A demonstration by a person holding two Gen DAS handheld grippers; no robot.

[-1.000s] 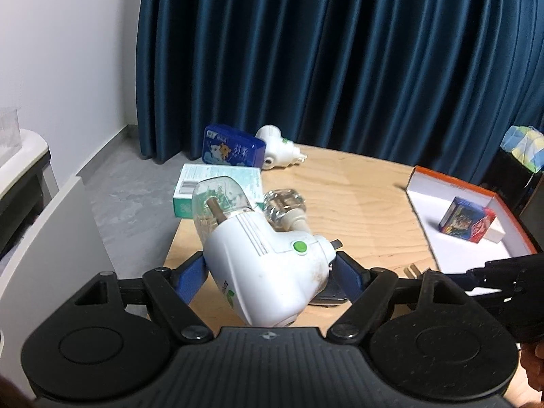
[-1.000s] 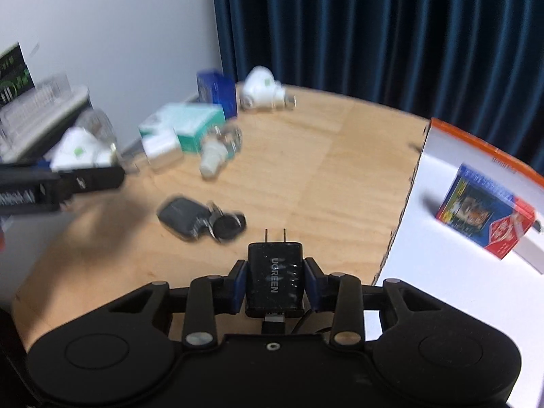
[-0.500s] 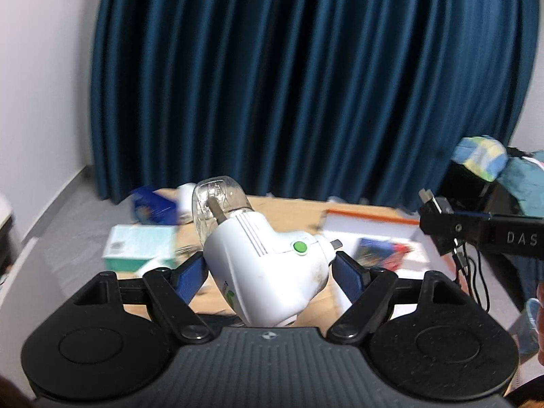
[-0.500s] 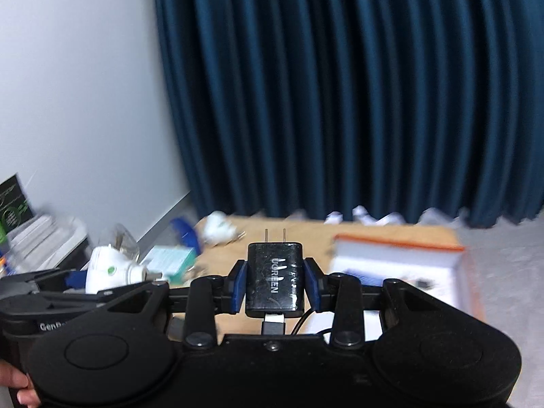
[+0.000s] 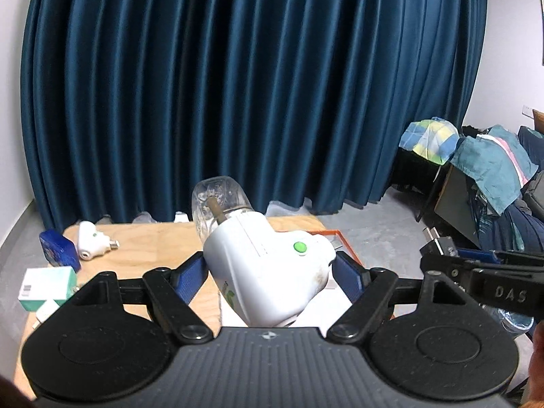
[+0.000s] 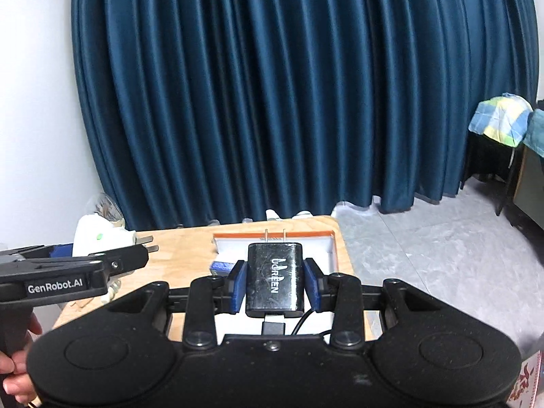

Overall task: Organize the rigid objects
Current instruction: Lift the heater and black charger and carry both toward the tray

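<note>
My left gripper (image 5: 270,268) is shut on a white plug-in vaporizer (image 5: 268,272) with a green button and a clear bottle on top, held above the wooden table (image 5: 153,248). My right gripper (image 6: 275,280) is shut on a black UGREEN charger (image 6: 274,278), prongs forward, its cable hanging below, over the white orange-rimmed tray (image 6: 326,248). In the right wrist view the left gripper (image 6: 136,260) with the vaporizer (image 6: 98,234) is at the left. In the left wrist view the right gripper (image 5: 442,255) is at the right.
On the table's left lie a second white vaporizer (image 5: 91,239), a blue box (image 5: 57,250) and a white-green box (image 5: 47,287). A blue box (image 6: 222,267) lies in the tray. A dark blue curtain (image 5: 238,85) hangs behind. Clothes (image 5: 489,166) are piled at the right.
Both grippers have risen and tilted up from the table, then settled lower, each still holding its object. The right gripper now hangs over the tray, the left beside it.
</note>
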